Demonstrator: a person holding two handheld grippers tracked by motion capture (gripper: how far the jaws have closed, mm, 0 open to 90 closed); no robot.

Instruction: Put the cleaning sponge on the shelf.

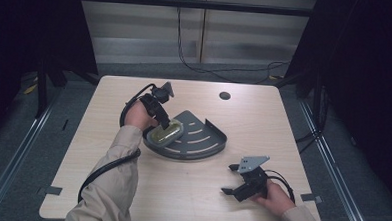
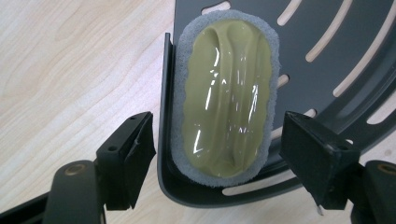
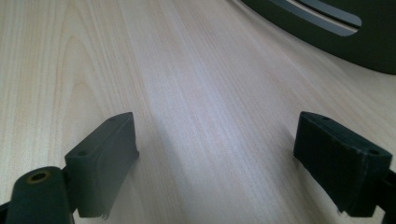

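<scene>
From my seat, the dark grey slotted quarter-round metal tray (image 2: 327, 70) runs off the top and right edges of the left gripper view. The oval yellow-green sponge with its grey foam rim (image 2: 226, 93) hides the tray floor beneath it. In the right gripper view only a blurred corner of the tray shows.

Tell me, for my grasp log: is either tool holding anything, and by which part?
Nothing held. Left tool open astride the sponge; right tool open.

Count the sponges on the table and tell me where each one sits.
1. The yellow-green sponge with its grey foam rim lies in the dark slotted corner tray, at the tray's left end, under the open left claw. None is seen elsewhere on the table.
</scene>
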